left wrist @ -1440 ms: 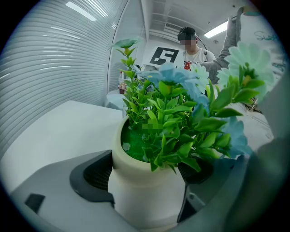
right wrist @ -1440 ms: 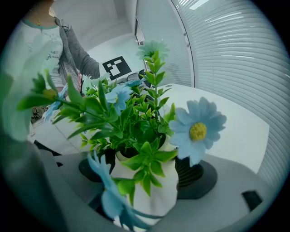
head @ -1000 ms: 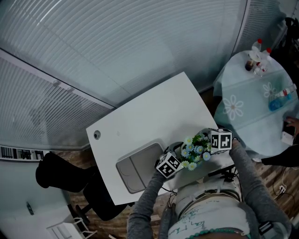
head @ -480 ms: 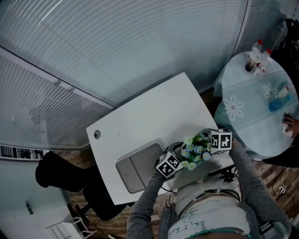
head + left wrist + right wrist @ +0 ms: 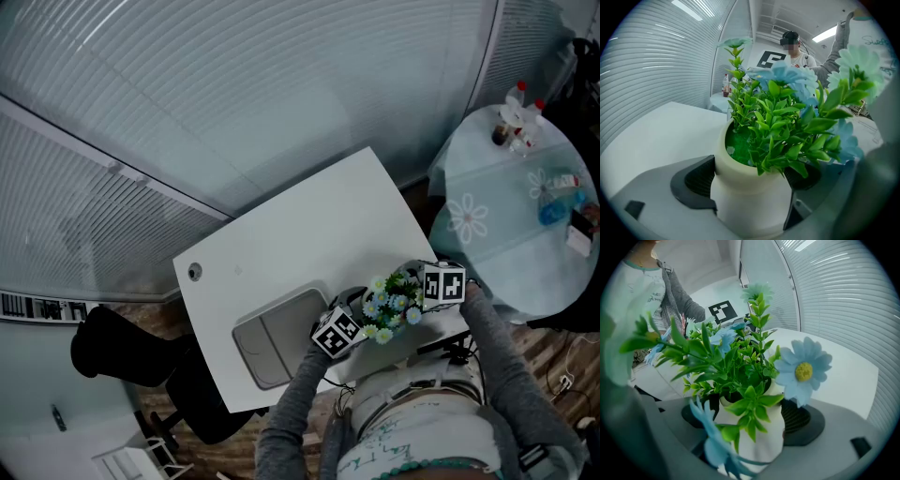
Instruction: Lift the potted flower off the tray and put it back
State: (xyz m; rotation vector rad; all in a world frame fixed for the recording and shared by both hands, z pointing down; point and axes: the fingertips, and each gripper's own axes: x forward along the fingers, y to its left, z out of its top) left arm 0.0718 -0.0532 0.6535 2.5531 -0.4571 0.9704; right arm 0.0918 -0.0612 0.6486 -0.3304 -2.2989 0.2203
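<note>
The potted flower [image 5: 392, 300], a white pot with green leaves and pale blue blooms, is near the front edge of the white table [image 5: 309, 234], to the right of the grey tray [image 5: 277, 336]. My left gripper [image 5: 352, 314] and right gripper [image 5: 427, 291] hold it from opposite sides. In the left gripper view the pot [image 5: 749, 197] fills the gap between the dark pads [image 5: 693, 183]. In the right gripper view the pot [image 5: 761, 441] is likewise clamped between the black pads [image 5: 800, 420]. I cannot tell whether the pot rests on the table or hangs just above it.
A round table with a flowered cloth [image 5: 502, 220] stands at the right, with bottles [image 5: 516, 117] on it. A black chair [image 5: 122, 352] sits left of the table. A cable hole [image 5: 194, 271] marks the table's left corner. Blinds run along the far side.
Both grippers and the flower have stayed put. A person's hand at the far right by the round table has left the view.
</note>
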